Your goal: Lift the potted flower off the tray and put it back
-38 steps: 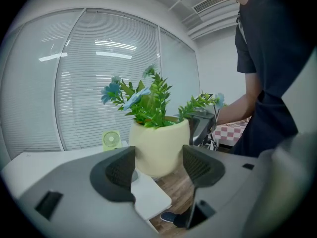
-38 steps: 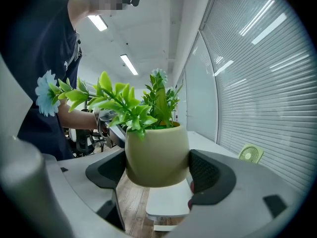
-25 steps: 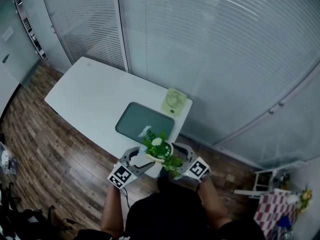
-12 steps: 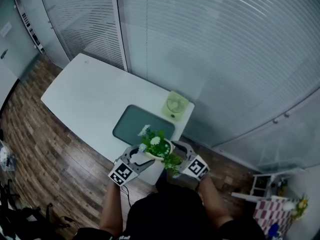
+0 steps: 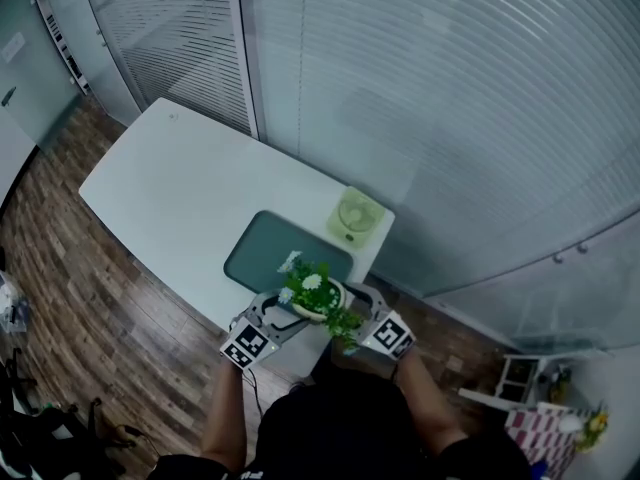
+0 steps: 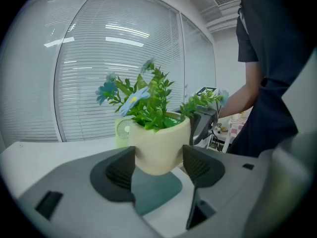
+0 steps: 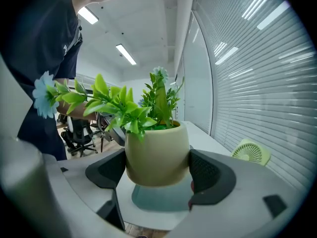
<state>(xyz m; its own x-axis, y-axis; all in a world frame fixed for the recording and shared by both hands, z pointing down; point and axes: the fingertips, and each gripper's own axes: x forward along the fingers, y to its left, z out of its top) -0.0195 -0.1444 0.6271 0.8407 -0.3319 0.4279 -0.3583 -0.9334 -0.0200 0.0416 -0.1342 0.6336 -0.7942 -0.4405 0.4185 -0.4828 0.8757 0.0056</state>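
A cream pot with green leaves and pale blue and white flowers (image 5: 318, 295) hangs in the air at the table's near edge, above the near end of the dark green tray (image 5: 268, 252). My left gripper (image 5: 292, 313) and right gripper (image 5: 349, 310) clamp it from opposite sides. In the left gripper view, the pot (image 6: 161, 146) sits between the dark pads (image 6: 120, 170) of the left gripper (image 6: 158, 166), with the tray (image 6: 154, 188) below. In the right gripper view, the right gripper (image 7: 157, 170) presses the pot (image 7: 157, 153), and the tray (image 7: 163, 196) lies underneath.
A small light green fan (image 5: 357, 214) stands on the white table (image 5: 180, 193) just beyond the tray, near the glass wall with blinds. The fan (image 7: 250, 152) shows at the right in the right gripper view. Wooden floor lies to the left of the table.
The pot stays held between both grippers above the tray's near end. The head view has shifted slightly; the grip looks the same.
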